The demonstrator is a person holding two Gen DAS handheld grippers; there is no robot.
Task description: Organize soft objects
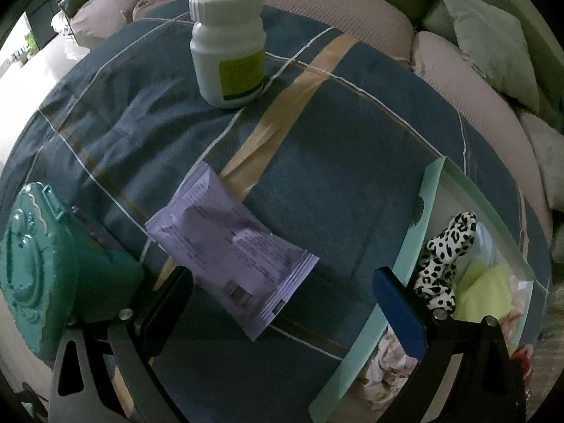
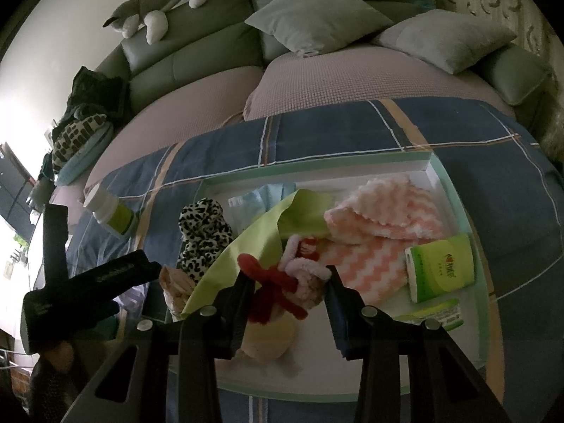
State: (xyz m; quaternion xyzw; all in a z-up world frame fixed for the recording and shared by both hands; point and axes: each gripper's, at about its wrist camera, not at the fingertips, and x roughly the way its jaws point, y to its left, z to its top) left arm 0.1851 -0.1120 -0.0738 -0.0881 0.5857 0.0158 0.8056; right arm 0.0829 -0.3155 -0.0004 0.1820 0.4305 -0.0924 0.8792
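A pale green box (image 2: pixel 454 190) lies on the blue plaid blanket (image 1: pixel 345 162) and holds soft things: a leopard-print plush (image 2: pixel 202 234), a lime cloth (image 2: pixel 268 225), a pink zigzag towel (image 2: pixel 380 225), a green tissue pack (image 2: pixel 440 268). My right gripper (image 2: pixel 290 292) is over the box with its jaws around a pink and red plush toy (image 2: pixel 296 278). My left gripper (image 1: pixel 282 303) is open and empty, just above a lilac soft packet (image 1: pixel 229 243) on the blanket. The box (image 1: pixel 416 232) and the leopard plush (image 1: pixel 444 253) show at the right of the left wrist view.
A white pill bottle (image 1: pixel 229 46) stands on the blanket beyond the packet. A teal plastic case (image 1: pixel 38 268) lies at the left. Behind are sofa cushions (image 2: pixel 317 14) and a grey plush dog (image 2: pixel 155 7). A second pale green pack (image 2: pixel 433 312) lies in the box.
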